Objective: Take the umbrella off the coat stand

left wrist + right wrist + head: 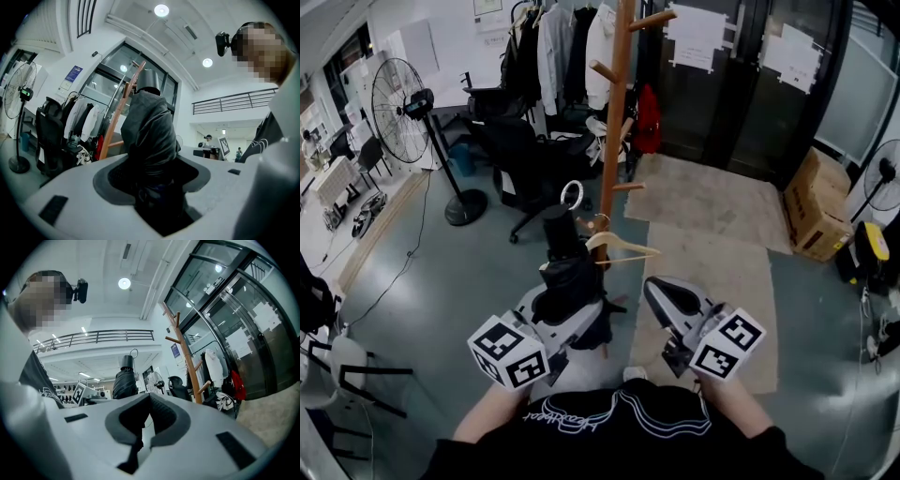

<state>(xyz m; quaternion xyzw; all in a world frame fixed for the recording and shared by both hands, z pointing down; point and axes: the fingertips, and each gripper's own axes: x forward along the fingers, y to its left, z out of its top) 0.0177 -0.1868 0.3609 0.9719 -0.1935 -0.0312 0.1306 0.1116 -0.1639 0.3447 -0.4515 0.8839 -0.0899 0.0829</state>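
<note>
A black folded umbrella (567, 277) stands upright between the jaws of my left gripper (567, 314), which is shut on its lower part. Its cap and wrist ring point up. In the left gripper view the umbrella (150, 126) fills the gap between the pads of that gripper (152, 183). The wooden coat stand (615, 141) rises just behind it, apart from it, and a wooden hanger (621, 246) hangs low on the stand. My right gripper (667, 298) is beside the umbrella on the right, shut and empty. From the right gripper (147, 401) the umbrella (124, 380) shows to the left.
A standing fan (405, 111) and a black office chair (520, 155) are at the left behind the stand. Coats (567, 47) hang on a rack at the back. A beige rug (712, 234) lies by the glass doors. Cardboard boxes (816, 202) sit at the right.
</note>
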